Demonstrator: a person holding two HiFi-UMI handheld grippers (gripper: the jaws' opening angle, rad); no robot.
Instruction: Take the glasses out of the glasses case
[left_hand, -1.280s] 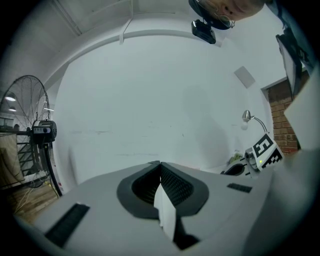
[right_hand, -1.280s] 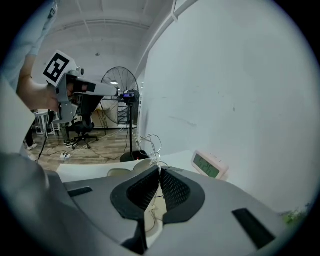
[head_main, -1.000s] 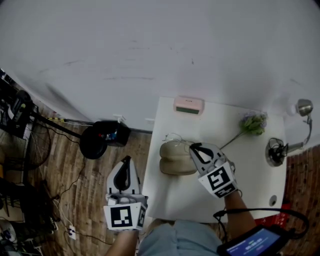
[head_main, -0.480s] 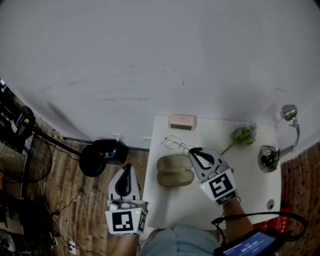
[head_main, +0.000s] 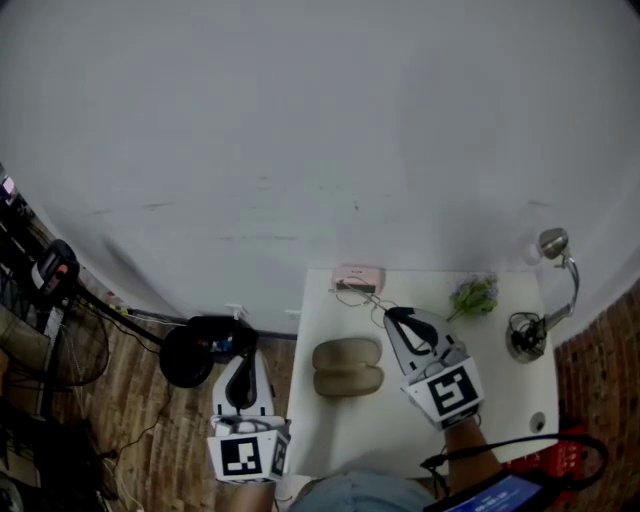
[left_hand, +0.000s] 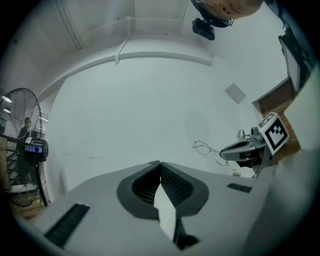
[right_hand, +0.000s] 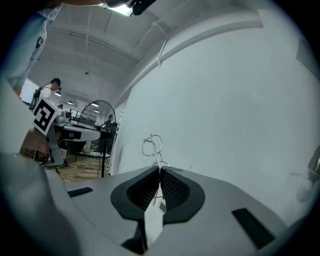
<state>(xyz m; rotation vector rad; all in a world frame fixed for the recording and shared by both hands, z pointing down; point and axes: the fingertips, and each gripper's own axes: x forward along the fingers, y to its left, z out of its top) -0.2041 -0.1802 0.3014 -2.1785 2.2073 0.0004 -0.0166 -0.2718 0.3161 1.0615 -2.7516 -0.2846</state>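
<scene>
A beige glasses case (head_main: 348, 367) lies on the white table (head_main: 340, 440). My right gripper (head_main: 390, 314) hangs above and right of it, shut on one thin arm of the wire-framed glasses (head_main: 357, 290), which stick out from its tips toward the wall. In the right gripper view the glasses (right_hand: 152, 145) stand up from the closed tips of the right gripper (right_hand: 160, 172). My left gripper (head_main: 246, 357) is off the table's left edge, over the floor, shut and empty. The left gripper view shows the left gripper (left_hand: 160, 164), the glasses (left_hand: 202, 147) and the right gripper (left_hand: 231, 151).
A pink box (head_main: 358, 276) sits at the table's back edge. A small green plant (head_main: 472, 295) and a desk lamp (head_main: 545, 290) stand at the back right. A black round object (head_main: 195, 348) and cables lie on the wooden floor at the left.
The right gripper has lifted the glasses up and away from the case, toward the wall. The left gripper has also risen a little. The case stays on the table.
</scene>
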